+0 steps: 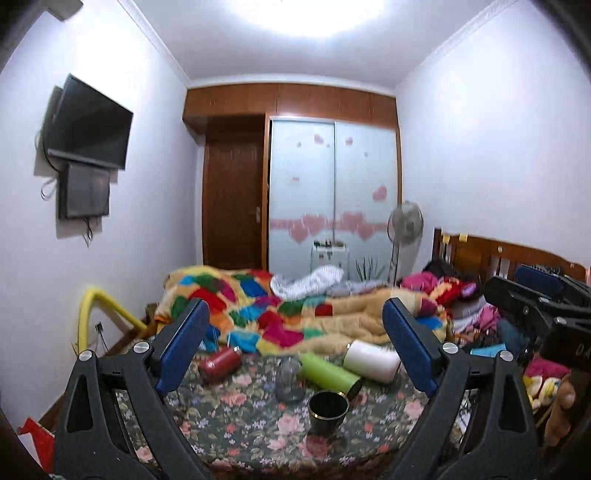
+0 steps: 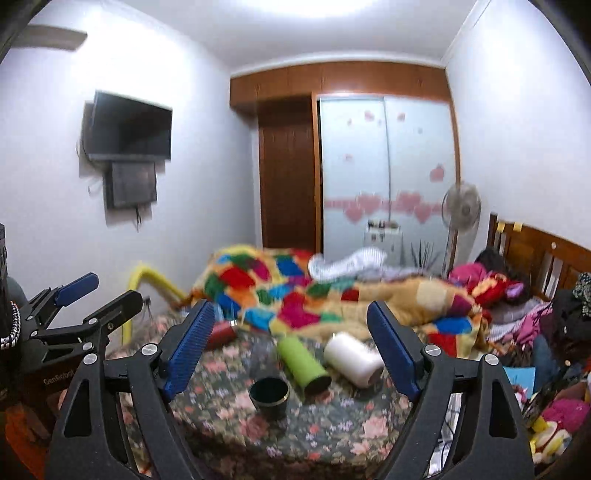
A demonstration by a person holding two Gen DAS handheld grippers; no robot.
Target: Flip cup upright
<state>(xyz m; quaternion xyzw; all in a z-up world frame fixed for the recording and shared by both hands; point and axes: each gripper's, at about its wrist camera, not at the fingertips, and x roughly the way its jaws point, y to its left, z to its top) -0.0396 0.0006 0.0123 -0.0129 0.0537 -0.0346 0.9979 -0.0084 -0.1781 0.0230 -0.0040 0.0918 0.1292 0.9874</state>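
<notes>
Dark cup [image 1: 328,408] upright on floral bedsheet [image 1: 236,417] — both grippers spread, empty

- Ceiling light [image 1: 306,14] overexposed to a white patch; it lights the room evenly and brightly.
- Television [image 1: 86,123] casts a soft shadow on the wall behind it.
- Fisheye bending curves the walls; corners fall to black.
- Left wrist view is fairly sharp; right wrist view is smeared, notably the blanket [image 2: 295,291].
</notes>
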